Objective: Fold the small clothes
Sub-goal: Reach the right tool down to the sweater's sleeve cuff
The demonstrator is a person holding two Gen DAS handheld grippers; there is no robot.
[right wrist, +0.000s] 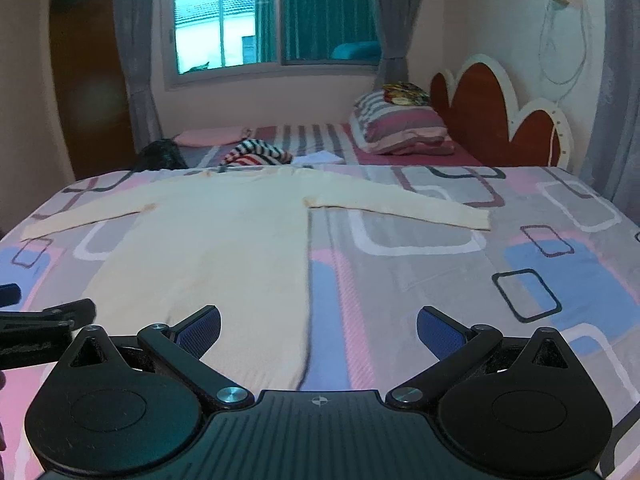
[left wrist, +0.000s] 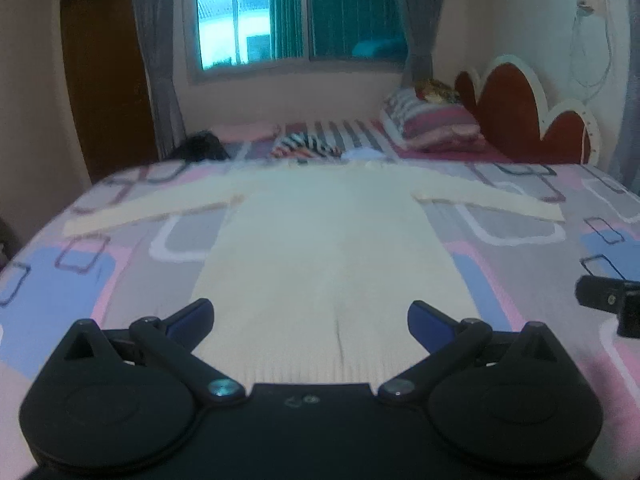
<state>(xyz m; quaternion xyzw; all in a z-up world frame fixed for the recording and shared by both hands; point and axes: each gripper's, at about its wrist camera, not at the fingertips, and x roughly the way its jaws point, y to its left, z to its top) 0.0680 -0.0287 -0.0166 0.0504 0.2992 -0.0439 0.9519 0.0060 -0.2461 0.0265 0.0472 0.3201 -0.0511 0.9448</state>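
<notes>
You are looking along both tools at a bed (left wrist: 120, 280) covered in a sheet of grey, pink and blue rectangles. A cream long-sleeved sweater (left wrist: 328, 248) lies flat on the bed, body running away from you, collar at the far end, both sleeves spread out to either side. Your left tool (left wrist: 311, 320) hovers over the near hem of the sweater, its two blue-padded fingers spread wide apart and holding nothing. Your right tool (right wrist: 319, 330) sits just to the right, over the sweater's (right wrist: 216, 240) right-hand edge and the bare sheet beside it, its fingers likewise spread wide and empty. Each tool shows at the edge of the other's view. Beyond the sweater, on the far part of the bed, are a striped garment (right wrist: 256, 152), a dark bundle (right wrist: 160, 154) and a striped pillow (right wrist: 400, 124) against a red and white scalloped headboard (right wrist: 500, 120). A window (right wrist: 272, 16) with grey curtains is in the back wall.
</notes>
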